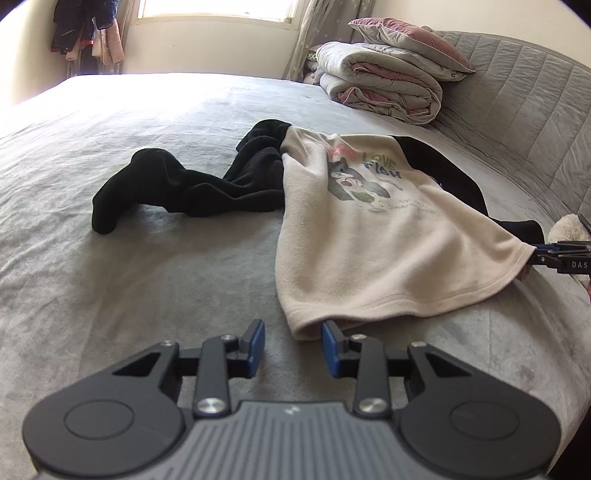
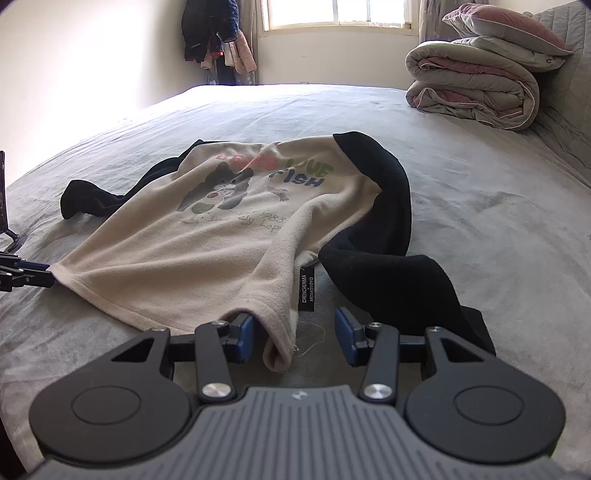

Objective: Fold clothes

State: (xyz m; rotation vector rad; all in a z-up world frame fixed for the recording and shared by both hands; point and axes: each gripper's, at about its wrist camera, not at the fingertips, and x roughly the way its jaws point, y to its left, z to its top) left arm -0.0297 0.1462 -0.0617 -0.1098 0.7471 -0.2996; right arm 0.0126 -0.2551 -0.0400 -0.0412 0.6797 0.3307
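Two sets of fingers apart, left gripper [image 1: 293, 345] and right gripper [image 2: 295, 334], at the sweatshirt [image 1: 369, 229] hem (grey bed [image 1: 147, 277], sunlit window [image 2: 332, 14])

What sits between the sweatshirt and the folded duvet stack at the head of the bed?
Nothing: only bare grey bedcover separates the sweatshirt from the folded duvet stack. The right wrist view shows it best.

A folded quilt [image 2: 476, 88] under a pillow [image 2: 509, 27]; coats [image 2: 218, 33] hang beside the window [image 2: 336, 13].
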